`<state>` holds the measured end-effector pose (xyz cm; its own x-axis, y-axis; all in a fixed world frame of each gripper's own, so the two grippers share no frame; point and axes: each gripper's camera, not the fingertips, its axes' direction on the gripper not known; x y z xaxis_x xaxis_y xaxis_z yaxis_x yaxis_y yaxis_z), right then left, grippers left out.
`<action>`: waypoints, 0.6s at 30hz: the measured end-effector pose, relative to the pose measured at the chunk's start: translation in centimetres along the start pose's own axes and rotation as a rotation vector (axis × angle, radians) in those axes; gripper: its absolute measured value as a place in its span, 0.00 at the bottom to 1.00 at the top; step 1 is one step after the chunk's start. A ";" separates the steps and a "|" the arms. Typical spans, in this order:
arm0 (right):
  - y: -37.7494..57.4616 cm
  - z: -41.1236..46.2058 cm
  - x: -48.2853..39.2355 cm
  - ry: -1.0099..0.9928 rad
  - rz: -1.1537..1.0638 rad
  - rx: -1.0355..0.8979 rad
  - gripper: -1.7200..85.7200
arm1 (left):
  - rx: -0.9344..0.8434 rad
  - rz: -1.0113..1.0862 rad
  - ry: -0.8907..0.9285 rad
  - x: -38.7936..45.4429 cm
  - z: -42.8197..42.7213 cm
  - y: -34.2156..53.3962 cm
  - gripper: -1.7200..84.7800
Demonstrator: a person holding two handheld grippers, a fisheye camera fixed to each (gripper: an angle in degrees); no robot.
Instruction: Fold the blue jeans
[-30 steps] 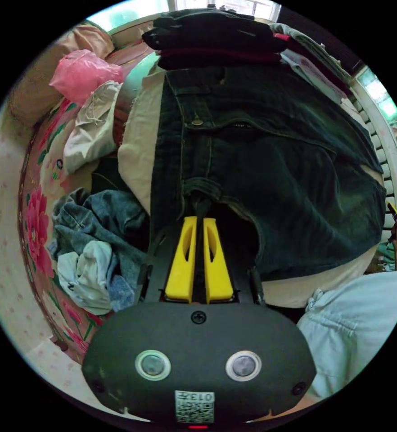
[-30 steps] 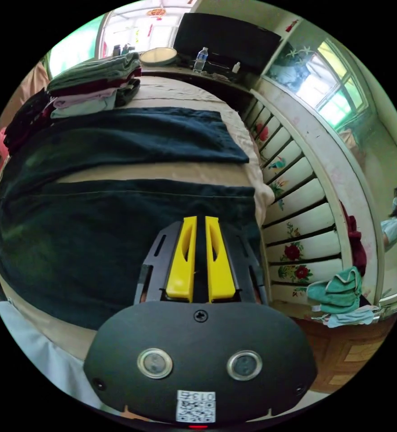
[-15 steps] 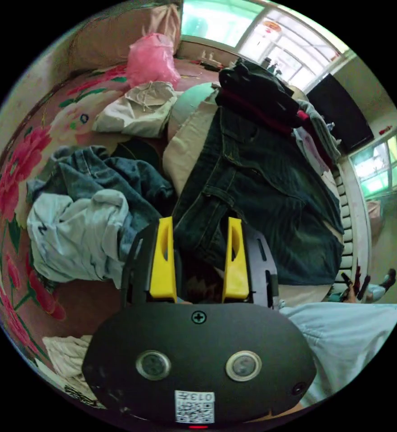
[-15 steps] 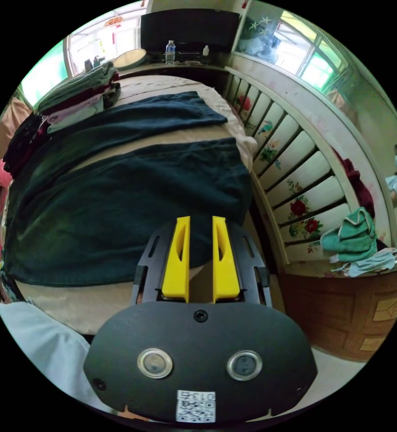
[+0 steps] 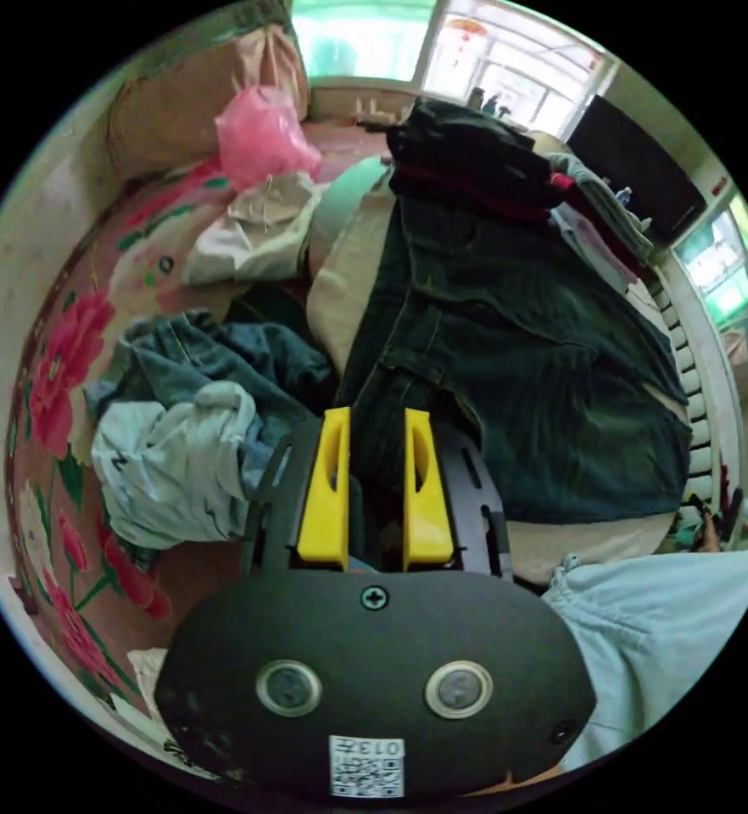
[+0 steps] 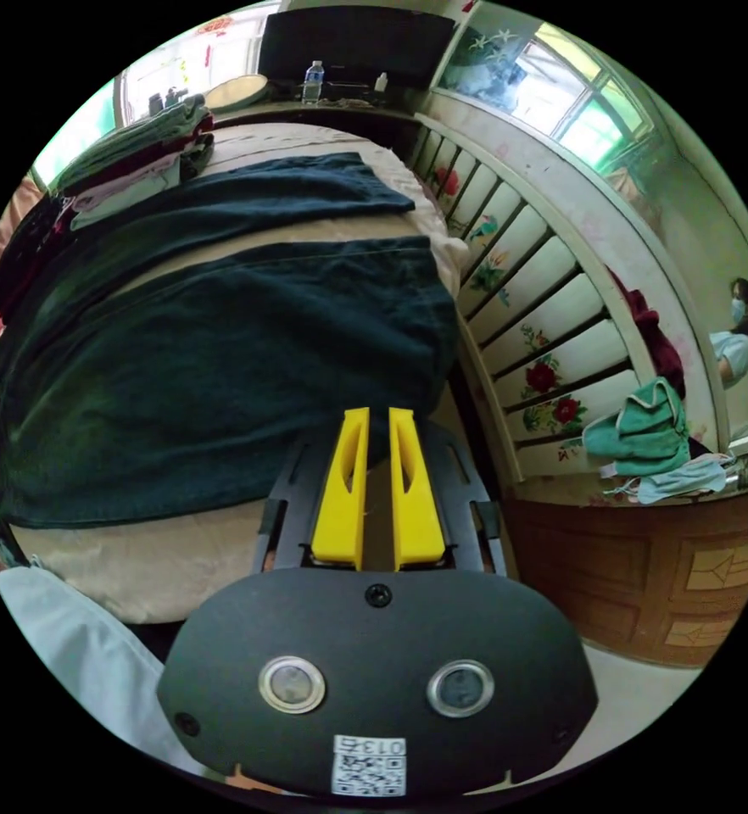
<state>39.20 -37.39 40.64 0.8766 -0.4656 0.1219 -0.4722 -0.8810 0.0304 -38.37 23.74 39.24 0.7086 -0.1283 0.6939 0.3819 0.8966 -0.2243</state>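
Observation:
The dark blue jeans (image 5: 518,365) lie flat across the beige sheet of the bed, waist toward the left gripper view, both legs (image 6: 221,356) spread side by side in the right gripper view. My left gripper (image 5: 376,415) sits at the near waist corner, its yellow jaws drawn in on the waistband denim between them. At the near leg's hem corner, by the bed's foot, my right gripper (image 6: 379,414) has its jaws almost together over the fabric edge.
A heap of unfolded clothes (image 5: 196,424) and a pink bag (image 5: 259,140) lie left of the jeans. Folded stacks (image 6: 128,161) stand at the bed's far side. A painted footboard (image 6: 552,339) runs along the hem end. The person's pale sleeve (image 5: 671,627) is close by.
One second ago both grippers were shut; half a second ago both had opened and drawn back. Now both have narrowed again on the jeans' waist and hem.

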 end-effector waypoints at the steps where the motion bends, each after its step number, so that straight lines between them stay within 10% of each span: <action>1: 0.0 0.1 0.1 -0.006 0.003 0.000 0.06 | 0.070 0.050 -0.062 1.2 -1.2 0.2 0.14; 18: -12.9 4.1 4.7 0.021 -0.011 0.098 0.13 | -0.172 0.221 0.012 8.5 3.9 -3.8 0.10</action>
<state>49.79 -28.54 36.75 0.8788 -0.4553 0.1426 -0.4507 -0.8903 -0.0650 -36.07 20.90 48.65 0.7927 0.0567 0.6069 0.3113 0.8184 -0.4831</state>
